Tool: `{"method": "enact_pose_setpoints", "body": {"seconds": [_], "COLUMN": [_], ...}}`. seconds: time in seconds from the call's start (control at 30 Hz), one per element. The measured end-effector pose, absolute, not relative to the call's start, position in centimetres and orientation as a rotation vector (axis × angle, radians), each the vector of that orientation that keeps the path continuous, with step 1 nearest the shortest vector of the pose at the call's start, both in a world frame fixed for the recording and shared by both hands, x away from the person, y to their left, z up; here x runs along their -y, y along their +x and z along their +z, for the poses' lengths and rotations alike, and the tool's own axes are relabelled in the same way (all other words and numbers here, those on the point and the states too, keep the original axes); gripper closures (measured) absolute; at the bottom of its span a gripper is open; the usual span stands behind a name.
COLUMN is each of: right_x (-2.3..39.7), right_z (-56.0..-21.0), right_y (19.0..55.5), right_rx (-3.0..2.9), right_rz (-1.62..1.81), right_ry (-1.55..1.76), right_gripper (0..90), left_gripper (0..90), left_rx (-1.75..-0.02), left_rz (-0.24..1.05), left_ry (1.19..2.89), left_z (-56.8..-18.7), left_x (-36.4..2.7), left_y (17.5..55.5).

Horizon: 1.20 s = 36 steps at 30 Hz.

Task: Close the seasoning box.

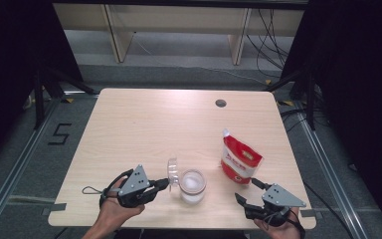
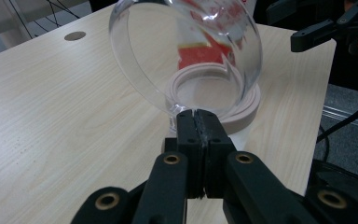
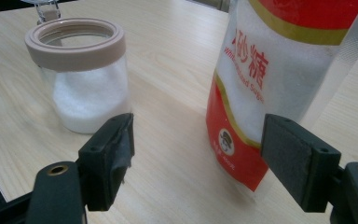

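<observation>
A round clear glass lid, hinged and tipped up on edge, is pinched at its rim by the shut jaws of the left gripper. It's attached to a glass jar with a pinkish rubbery ring, half filled with white grains, near the table front. The right gripper is held wide open, empty, just short of a glossy red-and-clear pouch.

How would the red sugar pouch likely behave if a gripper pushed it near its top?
The pouch stands upright, taller than its base is wide, so it would probably tip rather than slide. Its film looks soft and glossy, so it may dent and slip. White sugar fills much of it, so it is likely fairly heavy.
</observation>
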State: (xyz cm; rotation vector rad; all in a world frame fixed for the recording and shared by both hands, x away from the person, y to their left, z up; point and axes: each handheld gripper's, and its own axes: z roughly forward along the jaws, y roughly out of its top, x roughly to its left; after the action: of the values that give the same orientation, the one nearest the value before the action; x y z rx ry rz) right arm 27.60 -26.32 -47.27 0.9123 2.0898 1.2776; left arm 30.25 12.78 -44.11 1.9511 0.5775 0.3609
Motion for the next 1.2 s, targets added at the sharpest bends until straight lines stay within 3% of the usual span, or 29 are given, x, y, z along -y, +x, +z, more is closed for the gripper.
{"method": "enact_pose_setpoints", "body": {"seconds": [0.73,0.9,1.03,1.2], "right_x": [26.2,26.2,26.2,26.2], "right_z": [-47.3,-47.3,-47.3,-47.3], "right_y": [27.5,27.5,27.5,27.5], "right_rx": [-2.101,-2.105,-2.099,-2.098], "right_rz": [1.28,1.293,1.296,1.299], "right_ry": [0.916,0.921,0.916,0.929], "right_gripper": [27.0,27.0,26.9,26.6], "left_gripper": [83.5,69.4,49.9,40.0], "left_rx": [-0.548,-0.53,-0.607,-0.633], "left_rz": [0.347,0.316,0.284,0.301], "left_ry": [1.938,1.94,1.931,1.935], "left_z": [-44.0,-44.2,-44.8,-45.4], "left_x": [-12.4,-13.0,-13.5,-14.1], "left_y": [30.2,30.3,30.0,30.0]}}
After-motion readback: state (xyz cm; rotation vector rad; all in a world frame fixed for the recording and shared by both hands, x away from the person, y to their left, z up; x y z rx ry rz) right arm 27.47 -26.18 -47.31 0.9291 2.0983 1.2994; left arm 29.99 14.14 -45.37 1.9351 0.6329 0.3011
